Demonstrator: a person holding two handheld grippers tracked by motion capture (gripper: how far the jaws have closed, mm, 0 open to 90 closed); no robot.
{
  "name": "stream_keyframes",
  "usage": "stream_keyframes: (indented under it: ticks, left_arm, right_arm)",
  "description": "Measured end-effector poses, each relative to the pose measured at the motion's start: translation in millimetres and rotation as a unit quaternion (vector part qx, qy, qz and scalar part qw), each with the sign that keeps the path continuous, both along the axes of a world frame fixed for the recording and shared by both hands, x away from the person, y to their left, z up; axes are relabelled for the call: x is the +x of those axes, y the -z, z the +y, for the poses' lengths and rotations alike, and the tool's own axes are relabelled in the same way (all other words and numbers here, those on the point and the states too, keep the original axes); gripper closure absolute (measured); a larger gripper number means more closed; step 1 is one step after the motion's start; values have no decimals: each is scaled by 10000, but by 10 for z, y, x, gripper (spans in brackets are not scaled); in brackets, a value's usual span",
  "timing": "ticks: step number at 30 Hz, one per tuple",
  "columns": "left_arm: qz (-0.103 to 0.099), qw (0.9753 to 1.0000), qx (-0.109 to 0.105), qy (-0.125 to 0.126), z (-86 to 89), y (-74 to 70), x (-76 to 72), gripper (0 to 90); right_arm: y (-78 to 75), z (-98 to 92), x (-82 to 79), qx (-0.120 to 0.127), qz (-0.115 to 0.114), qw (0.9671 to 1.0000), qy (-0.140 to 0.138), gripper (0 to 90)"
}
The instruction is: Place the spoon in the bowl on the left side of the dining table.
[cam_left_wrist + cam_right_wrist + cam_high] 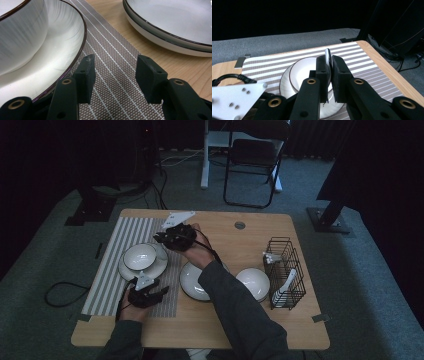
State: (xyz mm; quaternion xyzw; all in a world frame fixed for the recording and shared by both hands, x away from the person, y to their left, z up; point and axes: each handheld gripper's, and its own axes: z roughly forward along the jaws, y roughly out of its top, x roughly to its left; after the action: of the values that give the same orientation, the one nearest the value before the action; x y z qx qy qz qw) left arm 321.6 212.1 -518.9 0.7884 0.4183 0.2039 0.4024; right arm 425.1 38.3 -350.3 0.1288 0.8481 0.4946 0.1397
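Bowl [139, 256] already on plate [161, 265], on the mat [117, 82]. Spoon [328, 58] clamped between right gripper [328, 75] jaws, above and just short of the bowl; still to be set down. Left gripper [115, 72] spread, empty, plate rim just outside its left jaw.

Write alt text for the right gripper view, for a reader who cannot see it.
The black right tongs are shut on a thin white spoon handle, held above a white bowl that sits on a plate on a striped placemat. The wooden table and grey carpet lie beyond, in a dim room.
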Motion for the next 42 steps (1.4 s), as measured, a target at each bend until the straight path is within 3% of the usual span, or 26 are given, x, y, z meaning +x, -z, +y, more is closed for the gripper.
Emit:
stream_keyframes:
  ticks: [14, 20, 29, 42]
  left_arm:
    - [27, 10000, -18, 12, -4, 1, 1, 514]
    - [21, 10000, -21, 23, -13, 3, 0, 514]
    - [22, 10000, -19, 27, -17, 4, 0, 514]
    - [27, 10000, -6, 32, -19, 4, 1, 514]
  right_arm:
    - [59, 329, 101, -104, 153, 9998, 8, 846]
    - [118, 472, 99, -203, 109, 9997, -20, 846]
    - [231, 521, 164, -130, 162, 9997, 123, 846]
    - [375, 460, 152, -426, 211, 9987, 178, 842]
